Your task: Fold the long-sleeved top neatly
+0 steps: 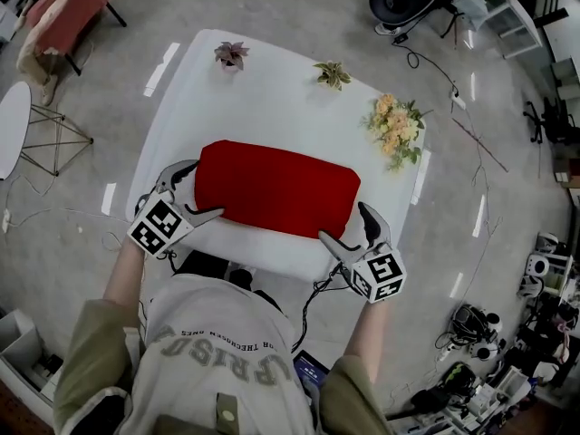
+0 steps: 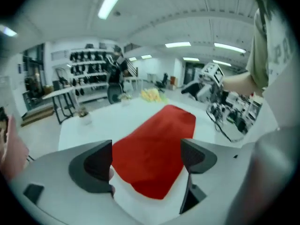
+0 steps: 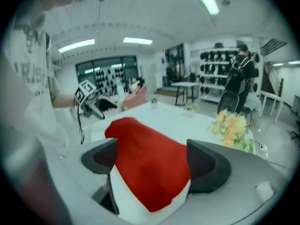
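The red long-sleeved top (image 1: 275, 188) lies folded into a flat oblong on the white table (image 1: 272, 98), towards its near edge. My left gripper (image 1: 188, 194) hovers at the top's left end, jaws spread wide with nothing between them. At the near right corner of the top my right gripper (image 1: 355, 228) is likewise open and empty. In the left gripper view the top (image 2: 157, 149) stretches away beyond the left gripper (image 2: 147, 161). The right gripper view shows the top (image 3: 147, 168) running off past the open right gripper (image 3: 152, 163), with the other gripper (image 3: 91, 102) at its far end.
A small pink potted plant (image 1: 230, 55), a green sprig (image 1: 333, 73) and a yellow flower bunch (image 1: 395, 125) stand along the table's far and right edges. A chair (image 1: 63, 16) and a round side table (image 1: 11, 125) are on the floor to the left; cables and gear litter the right.
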`<action>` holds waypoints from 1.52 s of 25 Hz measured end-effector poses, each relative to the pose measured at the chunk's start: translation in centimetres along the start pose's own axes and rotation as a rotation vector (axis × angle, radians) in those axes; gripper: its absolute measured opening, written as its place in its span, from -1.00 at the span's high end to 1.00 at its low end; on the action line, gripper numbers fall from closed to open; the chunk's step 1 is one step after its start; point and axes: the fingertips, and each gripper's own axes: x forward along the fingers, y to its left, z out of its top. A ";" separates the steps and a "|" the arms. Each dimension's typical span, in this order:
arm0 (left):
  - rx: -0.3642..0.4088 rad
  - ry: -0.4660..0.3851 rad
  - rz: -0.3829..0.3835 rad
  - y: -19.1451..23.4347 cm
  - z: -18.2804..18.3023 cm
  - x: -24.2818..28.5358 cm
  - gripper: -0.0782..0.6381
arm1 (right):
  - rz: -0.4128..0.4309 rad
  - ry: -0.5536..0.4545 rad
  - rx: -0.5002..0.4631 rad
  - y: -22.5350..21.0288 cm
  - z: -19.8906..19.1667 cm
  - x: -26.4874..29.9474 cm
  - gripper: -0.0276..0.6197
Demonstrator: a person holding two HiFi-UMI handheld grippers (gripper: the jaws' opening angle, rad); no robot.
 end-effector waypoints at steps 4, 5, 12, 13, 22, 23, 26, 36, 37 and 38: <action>-0.159 -0.337 0.161 -0.5 5.3 -3.2 -0.48 | -0.109 -0.376 0.104 2.0 5.4 -3.2 -0.47; -0.193 -0.382 0.171 -1.2 6.1 -3.5 -0.48 | -0.133 -0.436 0.118 2.7 6.2 -3.8 -0.47; -0.266 -0.529 0.275 -6.7 9.5 -5.6 -0.47 | -0.306 -0.581 0.116 7.2 8.9 -5.1 -0.45; -0.270 -0.552 0.288 -7.3 9.7 -6.0 -0.47 | -0.330 -0.581 0.095 7.7 9.1 -5.3 -0.41; -0.215 -0.656 0.524 -9.9 10.9 -10.8 0.66 | -0.452 -0.606 0.017 10.2 9.6 -8.5 0.54; -0.210 -0.658 0.548 -9.9 11.0 -11.1 0.70 | -0.467 -0.609 0.010 10.2 9.6 -8.7 0.63; -0.202 -0.667 0.570 -10.2 11.0 -11.5 0.75 | -0.490 -0.611 -0.009 10.4 9.7 -9.0 0.91; -0.111 -0.723 0.576 -11.6 13.3 -12.4 0.75 | -0.477 -0.651 -0.059 11.5 11.1 -10.3 0.91; -0.101 -0.733 0.573 -11.6 13.5 -12.4 0.75 | -0.477 -0.657 -0.059 11.5 11.2 -10.4 0.91; -0.094 -0.736 0.571 -11.6 13.6 -12.4 0.75 | -0.479 -0.661 -0.061 11.5 11.2 -10.5 0.91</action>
